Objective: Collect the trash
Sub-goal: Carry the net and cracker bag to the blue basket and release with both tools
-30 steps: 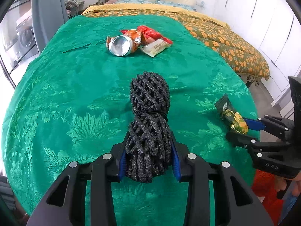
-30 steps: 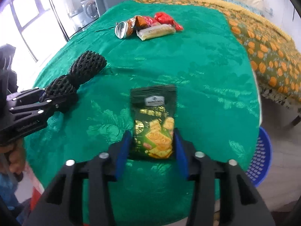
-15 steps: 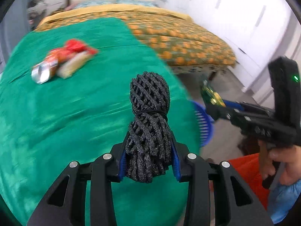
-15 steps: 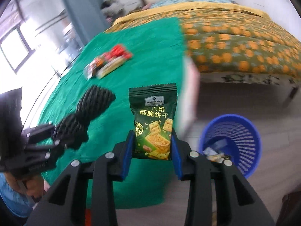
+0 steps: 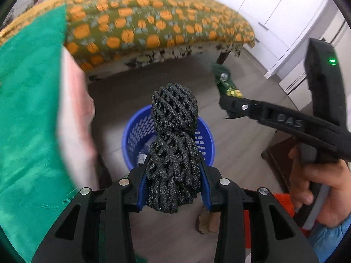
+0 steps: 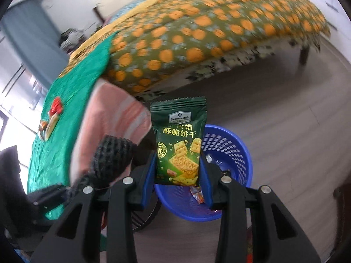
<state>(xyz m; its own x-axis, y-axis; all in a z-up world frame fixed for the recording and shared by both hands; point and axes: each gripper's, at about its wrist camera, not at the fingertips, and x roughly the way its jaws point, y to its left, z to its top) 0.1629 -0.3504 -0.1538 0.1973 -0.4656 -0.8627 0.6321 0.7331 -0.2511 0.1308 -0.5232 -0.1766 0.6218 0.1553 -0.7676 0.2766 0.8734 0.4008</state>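
Your black foam net hides most of the blue basket; the bedspread is motion-blurred.

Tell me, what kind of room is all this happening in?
Most likely a bedroom in someone's home. A bed with an orange-spotted cover fills the background, white wardrobe doors line the wall, and a blue plastic wastebasket stands on the wood-look floor beside a table under a green cloth.
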